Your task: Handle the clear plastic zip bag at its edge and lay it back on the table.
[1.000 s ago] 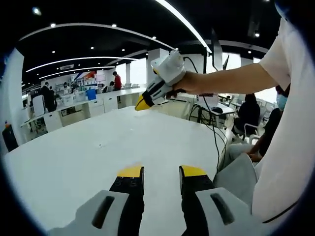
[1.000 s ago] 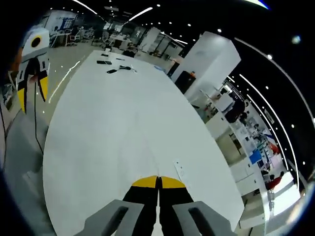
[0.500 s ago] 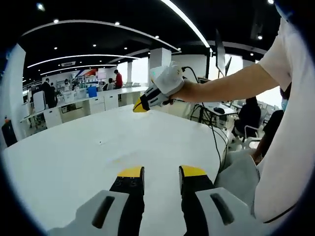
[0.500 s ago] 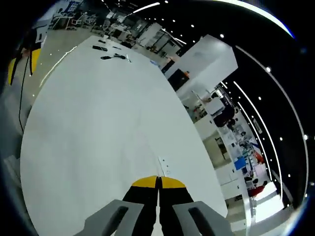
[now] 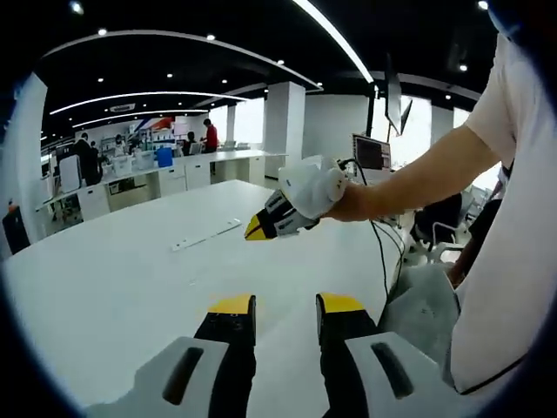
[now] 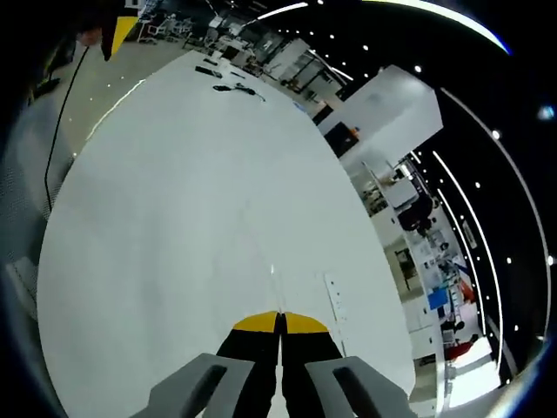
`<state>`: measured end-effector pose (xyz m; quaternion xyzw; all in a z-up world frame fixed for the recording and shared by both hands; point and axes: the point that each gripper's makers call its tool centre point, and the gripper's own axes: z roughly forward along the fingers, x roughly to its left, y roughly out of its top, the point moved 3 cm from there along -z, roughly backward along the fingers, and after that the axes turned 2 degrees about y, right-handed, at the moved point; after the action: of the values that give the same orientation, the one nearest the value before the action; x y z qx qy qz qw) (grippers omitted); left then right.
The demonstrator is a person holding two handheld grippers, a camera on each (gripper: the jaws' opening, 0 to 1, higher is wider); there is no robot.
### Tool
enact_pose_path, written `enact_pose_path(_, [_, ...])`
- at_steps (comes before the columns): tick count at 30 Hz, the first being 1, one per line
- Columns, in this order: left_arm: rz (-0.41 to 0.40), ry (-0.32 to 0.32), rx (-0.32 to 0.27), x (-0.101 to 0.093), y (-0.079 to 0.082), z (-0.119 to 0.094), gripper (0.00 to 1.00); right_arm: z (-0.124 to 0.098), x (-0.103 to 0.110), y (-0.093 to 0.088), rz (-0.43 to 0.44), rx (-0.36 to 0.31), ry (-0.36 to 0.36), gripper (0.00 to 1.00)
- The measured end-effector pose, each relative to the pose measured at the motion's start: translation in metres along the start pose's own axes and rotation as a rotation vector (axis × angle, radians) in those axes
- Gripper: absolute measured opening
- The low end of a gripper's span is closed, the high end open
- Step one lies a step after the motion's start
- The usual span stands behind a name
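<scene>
My left gripper [image 5: 285, 306] is open over the near part of the white table [image 5: 113, 279], with nothing between its yellow-tipped jaws. A hand holds my right gripper [image 5: 255, 232] low above the table's middle, with its jaws shut; in the right gripper view [image 6: 280, 317] the tips press together and show nothing between them. A thin pale strip [image 5: 206, 236] lies flat on the table just beyond it, also seen as the strip [image 6: 334, 296] to the right of the shut tips. I cannot make out the clear bag's film on the white surface.
Small dark items [image 6: 228, 78] lie at the table's far end. A black cable [image 6: 61, 131] hangs along the table's side. The person's white shirt [image 5: 509, 244] stands at the right. Desks and people [image 5: 207, 139] fill the hall behind.
The right gripper has come down from above the table's far side to low over its middle, nearer the left gripper. The left gripper stays open, the right stays shut.
</scene>
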<state>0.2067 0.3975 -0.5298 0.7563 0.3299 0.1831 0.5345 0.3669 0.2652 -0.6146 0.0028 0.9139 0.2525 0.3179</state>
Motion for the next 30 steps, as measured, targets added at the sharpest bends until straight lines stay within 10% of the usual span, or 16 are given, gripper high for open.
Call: enact_pose_path(30, [-0.017, -0.009, 0.04, -0.01, -0.021, 0.001, 0.24, 0.028, 0.105, -0.04, 0.061, 0.066, 0.171, 0.0])
